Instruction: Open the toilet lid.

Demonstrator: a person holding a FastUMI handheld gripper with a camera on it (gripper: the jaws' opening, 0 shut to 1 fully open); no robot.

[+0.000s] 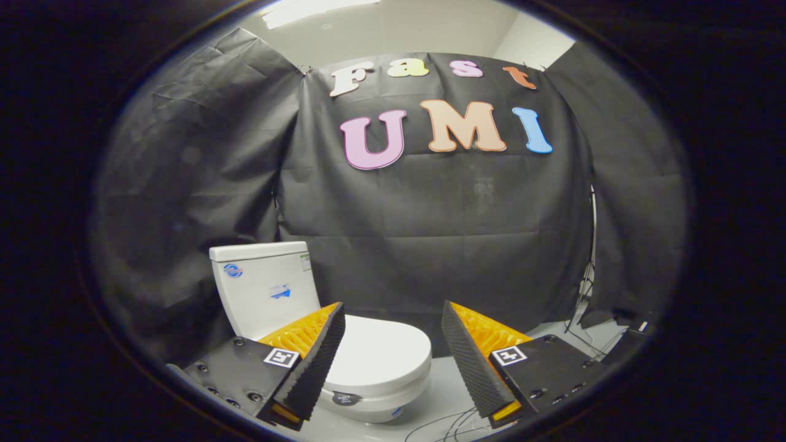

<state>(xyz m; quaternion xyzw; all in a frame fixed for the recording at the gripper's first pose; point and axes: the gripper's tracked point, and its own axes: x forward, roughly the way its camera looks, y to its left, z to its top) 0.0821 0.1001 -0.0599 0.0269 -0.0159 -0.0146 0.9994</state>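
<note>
A white toilet stands on the floor against the black cloth wall, its tank point(264, 291) at the back left. Its white lid point(377, 356) lies flat and closed on the bowl, with a small dark sticker at the front rim. My gripper point(393, 307) hangs above and in front of the toilet, open wide, nothing between its fingers. The left finger point(316, 362) overlaps the lid's left side in the view; the right finger point(470, 362) is off to the right of the bowl. The lid's front edge sits between and below the fingers.
Thin cables point(442, 426) trail over the pale floor in front of the toilet. A stand with more wires point(586, 294) leans by the cloth wall at the right. Black cloth closes the booth on three sides.
</note>
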